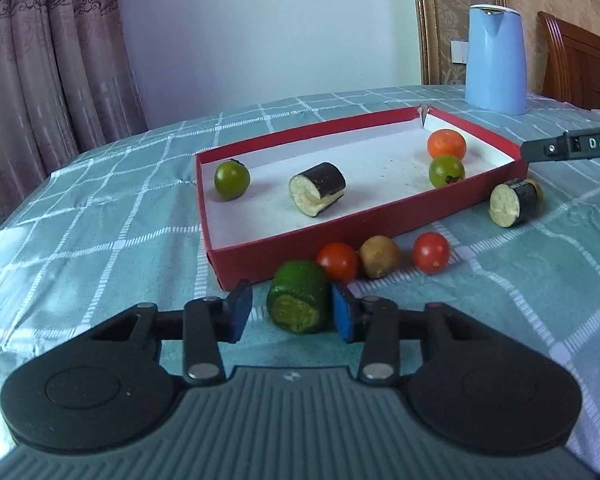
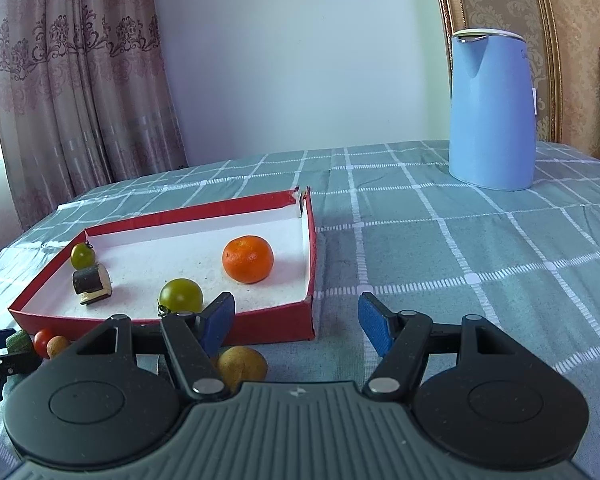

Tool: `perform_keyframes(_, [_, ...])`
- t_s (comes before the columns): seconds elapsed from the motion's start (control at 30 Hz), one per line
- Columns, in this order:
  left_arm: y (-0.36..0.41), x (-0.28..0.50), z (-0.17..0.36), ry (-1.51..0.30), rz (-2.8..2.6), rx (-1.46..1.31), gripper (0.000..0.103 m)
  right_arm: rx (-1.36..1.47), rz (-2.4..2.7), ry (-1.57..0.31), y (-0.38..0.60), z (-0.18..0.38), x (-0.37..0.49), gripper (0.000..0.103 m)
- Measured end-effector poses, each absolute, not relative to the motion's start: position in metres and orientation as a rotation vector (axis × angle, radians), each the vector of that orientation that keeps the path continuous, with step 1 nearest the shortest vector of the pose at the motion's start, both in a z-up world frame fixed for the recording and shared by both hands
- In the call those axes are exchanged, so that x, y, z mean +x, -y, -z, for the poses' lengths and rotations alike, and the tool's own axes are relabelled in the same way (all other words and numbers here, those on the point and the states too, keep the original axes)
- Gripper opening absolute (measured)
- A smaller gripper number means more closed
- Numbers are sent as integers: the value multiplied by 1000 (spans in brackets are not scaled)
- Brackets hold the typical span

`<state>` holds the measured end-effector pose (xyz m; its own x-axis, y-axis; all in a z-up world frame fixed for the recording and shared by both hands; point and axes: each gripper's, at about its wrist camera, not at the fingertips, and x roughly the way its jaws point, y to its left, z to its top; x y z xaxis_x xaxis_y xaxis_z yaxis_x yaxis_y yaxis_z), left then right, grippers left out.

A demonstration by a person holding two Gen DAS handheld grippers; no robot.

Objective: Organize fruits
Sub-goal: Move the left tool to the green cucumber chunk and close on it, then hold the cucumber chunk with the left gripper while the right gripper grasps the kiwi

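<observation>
The left claw [image 1: 288, 312], spread, straddles the green chunk [image 1: 299, 302] on the cloth just before the red box [image 1: 352, 224]; closing comes next, while the right claw [image 2: 296, 320] gapes empty.

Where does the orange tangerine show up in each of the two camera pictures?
Left wrist view: the tangerine sits upper right, in the far right corner of the red box.
Right wrist view: the tangerine sits left of centre, near the box's right wall.
Shared landmark: the blue kettle standing on the checked cloth behind the box.
</observation>
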<state>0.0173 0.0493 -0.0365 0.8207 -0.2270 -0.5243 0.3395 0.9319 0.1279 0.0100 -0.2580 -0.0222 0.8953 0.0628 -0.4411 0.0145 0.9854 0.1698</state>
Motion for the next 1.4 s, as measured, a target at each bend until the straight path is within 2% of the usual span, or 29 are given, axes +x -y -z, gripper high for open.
perform_keyframes(0.13, [-53,18,37,-529,320,195,35,163,-32,-456,260,22,-5,68])
perform_keyframes(0.53, [-54,18,37,-534,333,189,34,107,-92,-502,255,29,-22,68])
perform_keyframes(0.7, [-55,17,37,-535,334,185,34,-42,-17,-518,235,28,-9,68])
perform_keyframes(0.93, [-55,17,37,-535,334,187,34,-56,-92,-588,223,35,15,67])
perform_keyframes(1.0, [-55,17,37,-535,334,185,34,-58,-115,-605,220,37,21,59])
perform_keyframes(1.03, [-55,17,37,-536,335,183,34,-56,-129,-614,219,37,22,47])
perform_keyframes(1.17, [-56,18,37,-537,336,176,34,-58,-139,-603,216,37,18,30])
perform_keyframes(1.4, [-55,15,36,-513,324,181,29,29,-125,-586,231,35,16,28])
